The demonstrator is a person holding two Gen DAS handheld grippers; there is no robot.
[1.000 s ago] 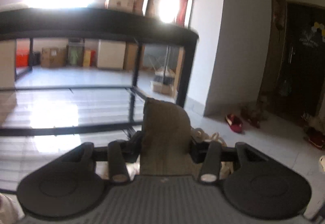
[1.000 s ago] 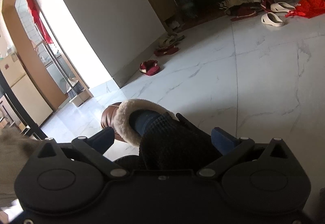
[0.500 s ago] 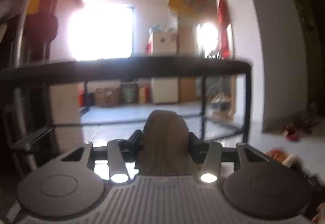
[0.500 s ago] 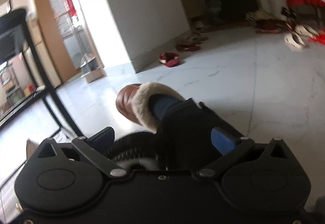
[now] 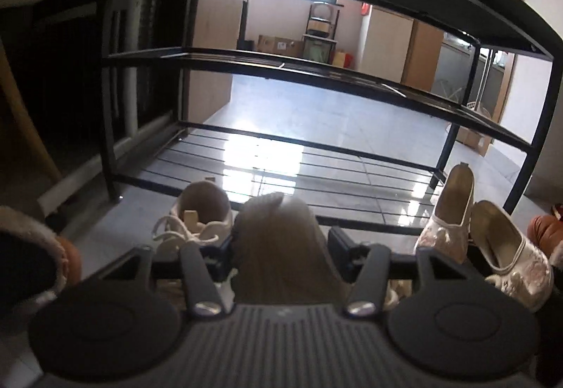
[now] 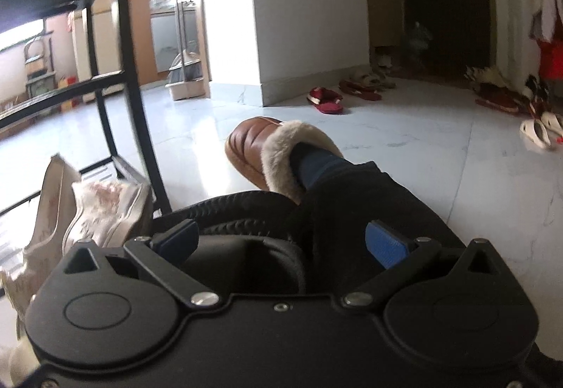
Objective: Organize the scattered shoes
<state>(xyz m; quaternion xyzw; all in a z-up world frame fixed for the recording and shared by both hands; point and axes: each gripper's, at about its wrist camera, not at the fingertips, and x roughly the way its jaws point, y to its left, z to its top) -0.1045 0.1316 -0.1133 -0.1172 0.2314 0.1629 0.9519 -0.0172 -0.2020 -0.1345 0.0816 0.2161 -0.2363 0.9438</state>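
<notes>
My left gripper is shut on a beige shoe, held low in front of the black shoe rack. A white laced sneaker lies on the floor just left of it. Two pale sequined flats lean at the rack's right foot; they also show in the right wrist view. My right gripper holds a black shoe between its jaws. A person's foot in a brown fur-lined slipper stands just beyond it.
Red slippers and more shoes lie scattered by the wall and dark door. White sandals sit at the far right. The rack's right leg stands close on the left. A dustpan and broom rest by the wall.
My left gripper has dropped down toward the floor in front of the rack's bottom shelf, with the beige shoe in it. My right gripper has swung left, closer to the rack leg.
</notes>
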